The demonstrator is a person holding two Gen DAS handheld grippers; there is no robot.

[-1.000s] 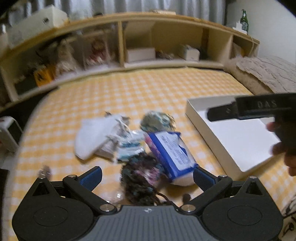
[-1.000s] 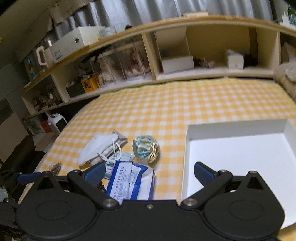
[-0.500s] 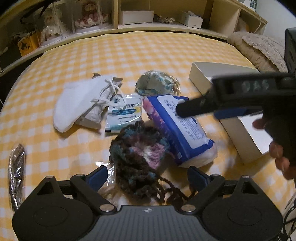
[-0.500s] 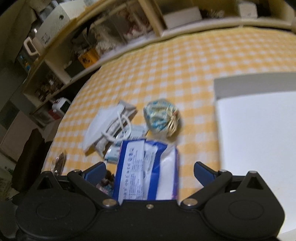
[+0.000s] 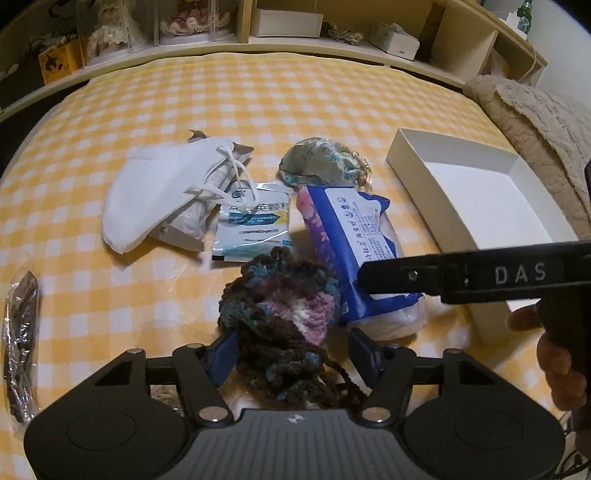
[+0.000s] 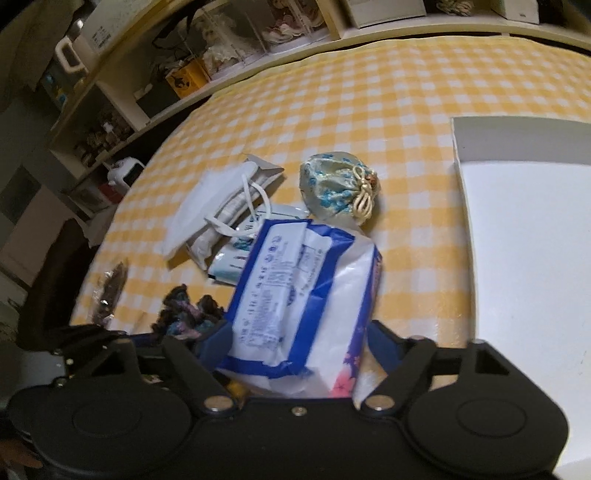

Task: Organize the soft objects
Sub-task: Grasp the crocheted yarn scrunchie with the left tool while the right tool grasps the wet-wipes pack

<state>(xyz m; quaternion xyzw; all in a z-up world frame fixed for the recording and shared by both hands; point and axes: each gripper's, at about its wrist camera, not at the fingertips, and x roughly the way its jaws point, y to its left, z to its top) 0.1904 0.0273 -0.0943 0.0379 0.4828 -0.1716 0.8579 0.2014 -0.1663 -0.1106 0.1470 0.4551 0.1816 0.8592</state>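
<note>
A dark knitted yarn piece (image 5: 284,310) with blue, purple and white patches lies on the yellow checked cloth between the fingers of my left gripper (image 5: 291,356), which have closed in against its sides. A blue and white tissue pack (image 6: 295,291) lies between the fingers of my right gripper (image 6: 299,345), which press its sides; the pack also shows in the left wrist view (image 5: 354,243). A patterned drawstring pouch (image 5: 321,166), a white face mask (image 5: 155,192) and a small sachet (image 5: 255,218) lie beyond. The yarn piece also shows in the right wrist view (image 6: 184,306).
A white open box (image 5: 480,192) stands to the right, also in the right wrist view (image 6: 535,236). A dark wrapped item (image 5: 20,339) lies at the left edge. A beige blanket (image 5: 535,110) is at the far right. Wooden shelves (image 5: 295,33) run along the back.
Both grippers have dropped lower and moved forward. The left fingers have narrowed around the yarn piece. The right fingers have narrowed around the tissue pack.
</note>
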